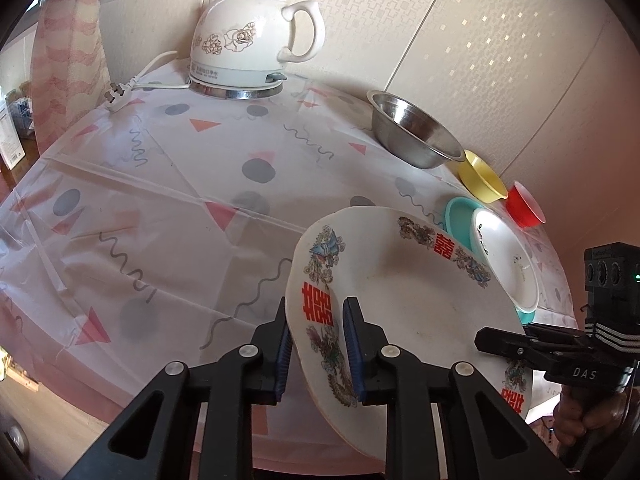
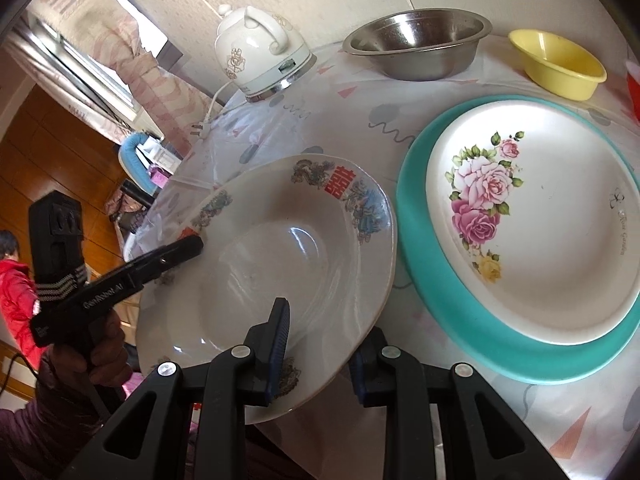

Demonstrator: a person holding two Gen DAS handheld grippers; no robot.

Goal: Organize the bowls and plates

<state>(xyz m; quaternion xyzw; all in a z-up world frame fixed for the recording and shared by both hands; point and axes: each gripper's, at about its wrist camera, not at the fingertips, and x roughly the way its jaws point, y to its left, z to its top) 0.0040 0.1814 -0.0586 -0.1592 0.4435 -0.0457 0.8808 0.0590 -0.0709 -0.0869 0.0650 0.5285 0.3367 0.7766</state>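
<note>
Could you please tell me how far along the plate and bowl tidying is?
Done: rose plate sits on the teal plate. In hand: both claws, left and right, grip the dragon plate. Left: steel bowl, yellow bowl and red bowl stand separately.

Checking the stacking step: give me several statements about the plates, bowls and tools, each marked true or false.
1. Both tools grip the dragon-pattern plate. True: the left tool and the right tool each clamp its rim.
2. The rose plate sits in the teal plate. True.
3. The steel bowl is nested in the yellow bowl. False: they stand apart, side by side.
4. The kettle is plugged in. False: its plug lies loose on the tablecloth.
</note>
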